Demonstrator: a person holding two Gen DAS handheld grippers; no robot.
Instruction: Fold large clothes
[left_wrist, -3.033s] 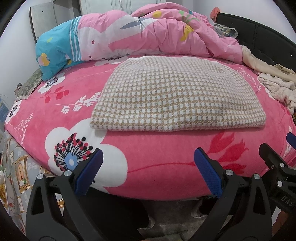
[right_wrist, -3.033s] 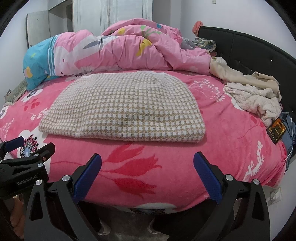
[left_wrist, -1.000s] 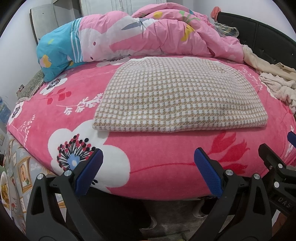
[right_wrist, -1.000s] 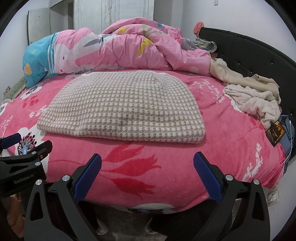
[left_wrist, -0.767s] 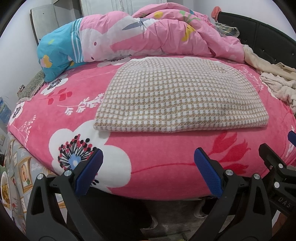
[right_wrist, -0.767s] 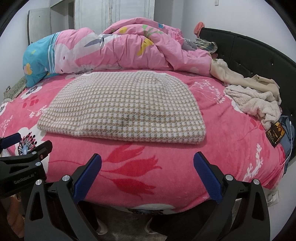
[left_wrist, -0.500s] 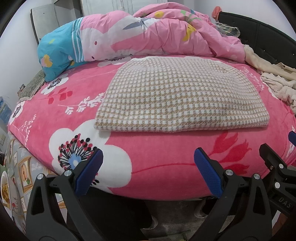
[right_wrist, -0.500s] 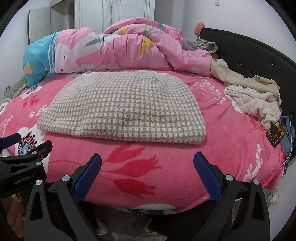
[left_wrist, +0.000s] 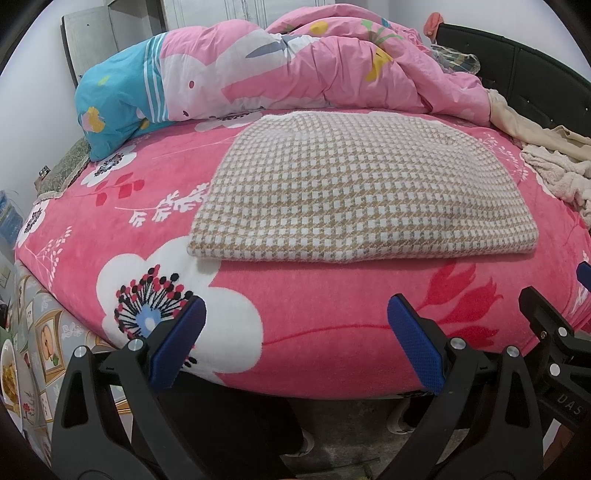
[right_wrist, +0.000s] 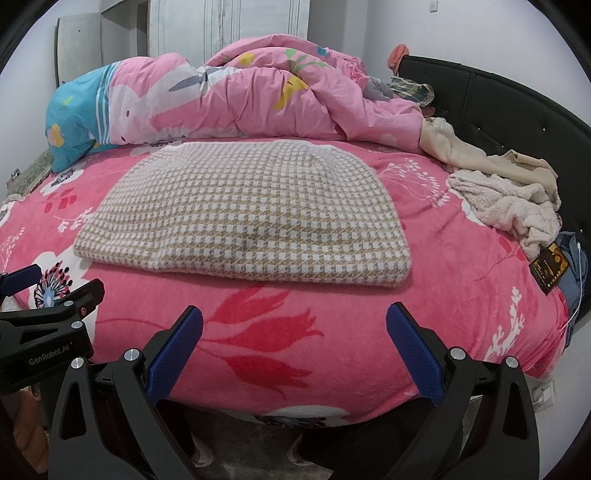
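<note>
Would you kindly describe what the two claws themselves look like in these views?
Both look alike: the left claw and right claw each have two black triangular cut-out plastic arms with silver screws, tipped with blue textured pads. The left claw's side carries white lettering reading "GenRobot.AI", seen in the right wrist view. No cables or sleeves are visible.

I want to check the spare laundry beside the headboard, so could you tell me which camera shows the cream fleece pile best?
The right wrist view shows it best: the whole cream fleece pile lies in view on the pink blanket, near the black headboard. In the left wrist view the pile is cut off at the right edge.
</note>
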